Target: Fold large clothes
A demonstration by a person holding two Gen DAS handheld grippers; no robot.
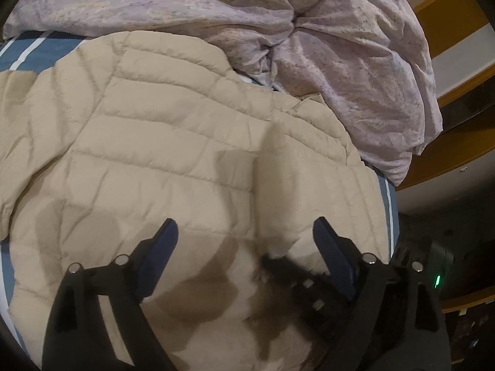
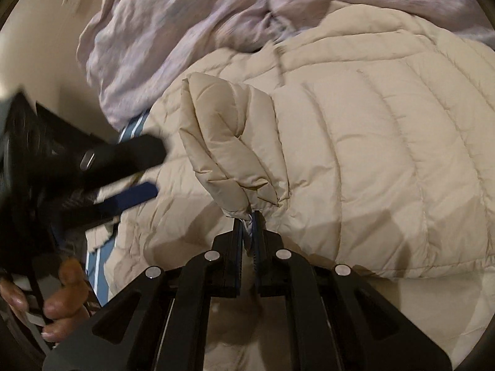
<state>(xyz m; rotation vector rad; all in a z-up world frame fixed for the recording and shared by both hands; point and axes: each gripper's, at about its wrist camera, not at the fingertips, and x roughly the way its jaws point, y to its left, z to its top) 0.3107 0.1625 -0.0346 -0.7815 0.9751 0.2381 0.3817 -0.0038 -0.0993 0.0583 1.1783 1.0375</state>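
Your right gripper [image 2: 247, 216] sits nearest the lens, jaws clenched on the sleeve [image 2: 229, 142] cuff of the beige puffer jacket [image 2: 386, 154]. That sleeve stands bunched above the jacket body, lifted off it. Your left gripper [image 1: 244, 232] hangs over the jacket's back panel, fingers [image 1: 167, 235] spread wide, nothing between them, not touching fabric as far as the wrist view shows. In the right wrist view it comes in blurred from the jacket's left side, with your hand [image 2: 62, 296] on its handle. Jacket lies flat, quilted side up, on a blue striped sheet [image 1: 37, 52]. Crumpled lilac duvet [image 1: 340, 46] bunches along the jacket's far edge, touching it. Wood furniture [image 1: 448, 154] stands beyond the duvet, off the bed.
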